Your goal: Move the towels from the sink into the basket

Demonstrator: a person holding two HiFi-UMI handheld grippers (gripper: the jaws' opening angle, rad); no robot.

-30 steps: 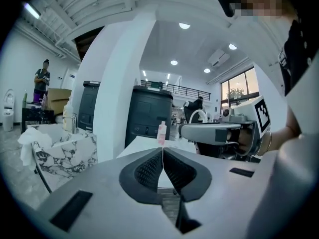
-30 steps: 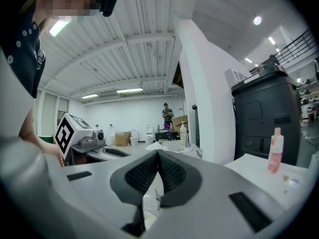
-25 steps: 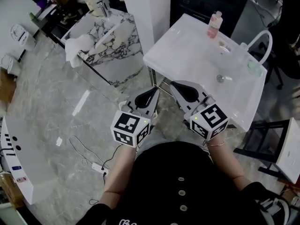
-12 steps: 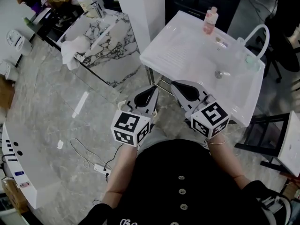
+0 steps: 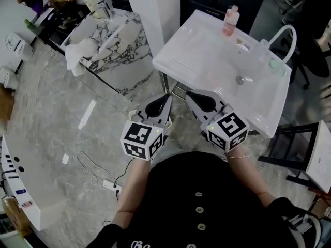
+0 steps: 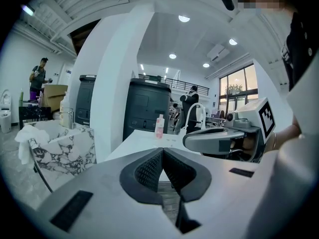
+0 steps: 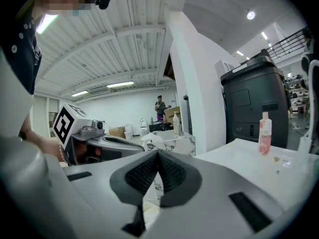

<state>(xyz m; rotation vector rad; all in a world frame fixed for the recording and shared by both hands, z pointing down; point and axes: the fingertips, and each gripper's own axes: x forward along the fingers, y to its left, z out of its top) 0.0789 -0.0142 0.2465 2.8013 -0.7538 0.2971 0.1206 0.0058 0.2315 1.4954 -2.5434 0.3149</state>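
A grey marble floor runs under two washstands. On the left stands a marble sink (image 5: pixel 121 50). A white towel (image 5: pixel 77 53) is bunched on its far left corner and hangs over the edge. This is the only towel that shows.

The left gripper (image 5: pixel 167 95) hangs above the floor, short of the marble sink's near right corner. Its fingers (image 6: pixel 149 171) are pressed together with nothing between them. Just beside it, the right gripper (image 5: pixel 189 93) is also closed and empty. It points at the near edge of the white sink (image 5: pixel 207 61), whose basin is bare apart from a pink bottle (image 5: pixel 230 20) at its far edge.

From both grippers the towel lies ahead and well off to the left, across the whole marble sink. The left gripper is the nearer, so I judge the reach falls to it, swinging leftward with its fingers parted first. The towel has no clear long axis. No basket can be made out.
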